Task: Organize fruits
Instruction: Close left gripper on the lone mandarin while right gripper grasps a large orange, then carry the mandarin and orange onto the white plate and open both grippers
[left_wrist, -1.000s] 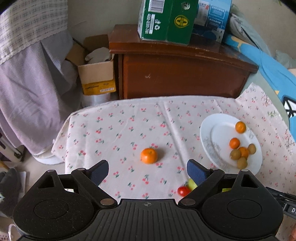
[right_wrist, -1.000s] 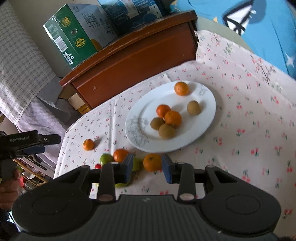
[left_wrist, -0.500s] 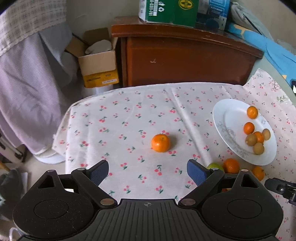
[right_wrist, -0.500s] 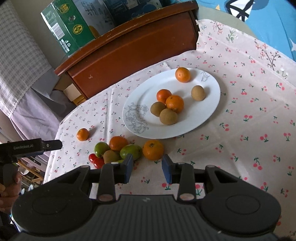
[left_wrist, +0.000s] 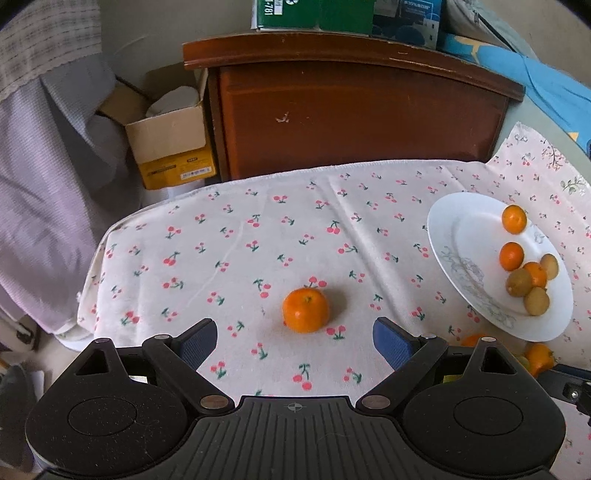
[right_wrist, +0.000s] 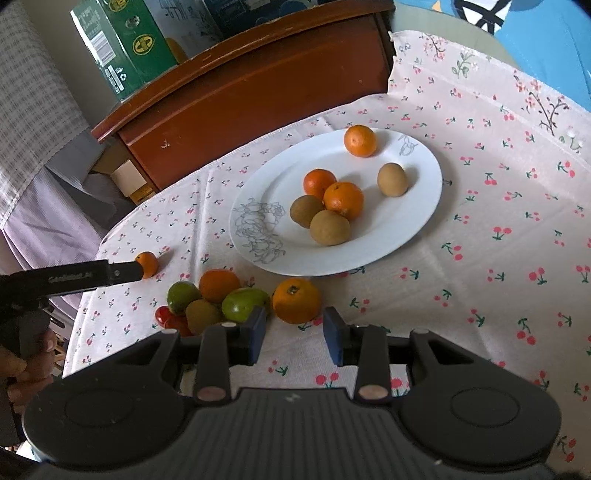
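- Between the wide-spread fingers of the left gripper (left_wrist: 294, 341), a lone mandarin (left_wrist: 306, 309) sits on the cherry-print cloth (left_wrist: 236, 236) over the surface, just ahead of the blue pads and touched by neither.
- Nothing is held on that side; the fingers stand well open with room to spare around the fruit.
- To take it well, I would keep the mandarin centred in the gap, bring the pads down level with its widest part, and close gently, since the skin is soft and a round fruit rolls if pushed from one side only.
- Near the right gripper (right_wrist: 294, 329), a larger orange (right_wrist: 296, 301) lies just in front of its fingers, which are narrowly parted and grip nothing.
- That gap looks too tight for the orange, so it would need widening before any approach.
- Beside the orange is a loose cluster (right_wrist: 207, 301): green and brown fruits, another orange and small red ones, touching one another, so a careless nudge could scatter them.
- Beyond lies the white plate (right_wrist: 413, 229), already carrying three oranges and three brown fruits; bare room remains at its near side, the likely place for what is left.
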